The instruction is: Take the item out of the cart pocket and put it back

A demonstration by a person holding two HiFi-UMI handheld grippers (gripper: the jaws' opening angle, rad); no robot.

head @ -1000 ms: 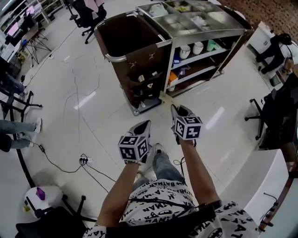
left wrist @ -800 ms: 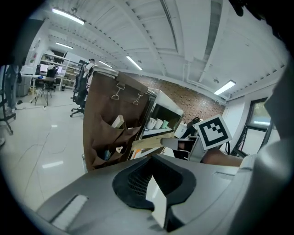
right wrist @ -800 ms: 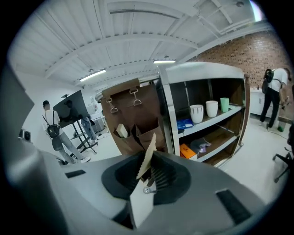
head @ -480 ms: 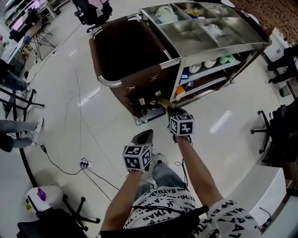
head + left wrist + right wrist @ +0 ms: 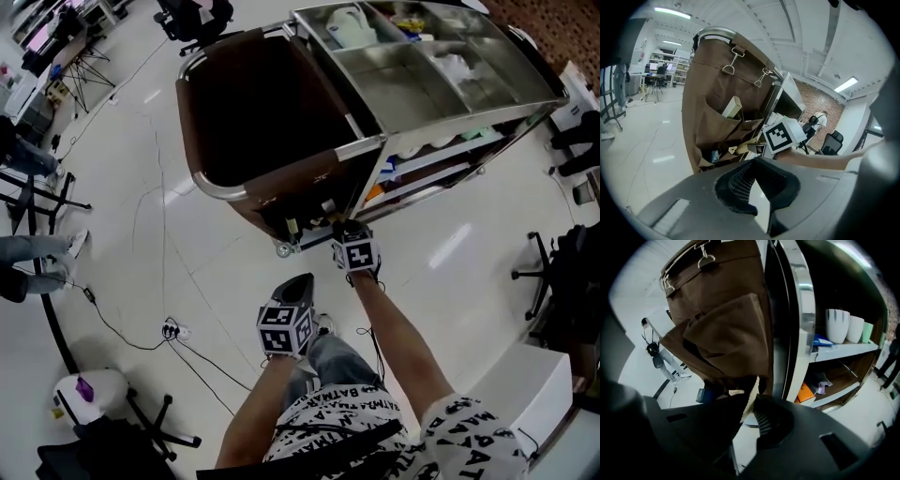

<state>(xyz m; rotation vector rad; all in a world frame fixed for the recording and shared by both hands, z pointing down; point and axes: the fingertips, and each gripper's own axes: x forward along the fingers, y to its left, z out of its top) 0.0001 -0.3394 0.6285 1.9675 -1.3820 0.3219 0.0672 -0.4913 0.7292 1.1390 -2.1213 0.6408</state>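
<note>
The left gripper (image 5: 300, 281) hangs back from the cart (image 5: 371, 146) on its bag side. Its jaws meet at the tips and nothing is between them. The right gripper (image 5: 752, 397) is up against the cart's bag end, low down beside the steel corner post (image 5: 802, 310), and it pinches the item (image 5: 749, 405), a thin cream strip. The strip's far edge sits at the dark mouth under a sagging brown pocket (image 5: 733, 329). Whether it has gone in, I cannot tell.

The step in hand looks like the return. It should go best if the pinch is kept firm and the free edge is led over the pocket's lip. The strip should then slide well down before the jaws let go. The cloth droops, so the idle left gripper could hold the mouth open. A thin strip may fold or catch on the lip if it is pushed at a slant.

On the cart's left end hangs the brown bag (image 5: 708, 79), clipped under the rail. Its upper pocket (image 5: 712, 126) holds a pale box (image 5: 732, 107); lower down a blue packet (image 5: 715, 155) shows. On the cart's top, one steel tray holds a white jug (image 5: 352, 23). Right of the post, the shelves carry white cups (image 5: 838, 325), a green cup (image 5: 866, 332) and an orange packet (image 5: 806, 393).
</note>
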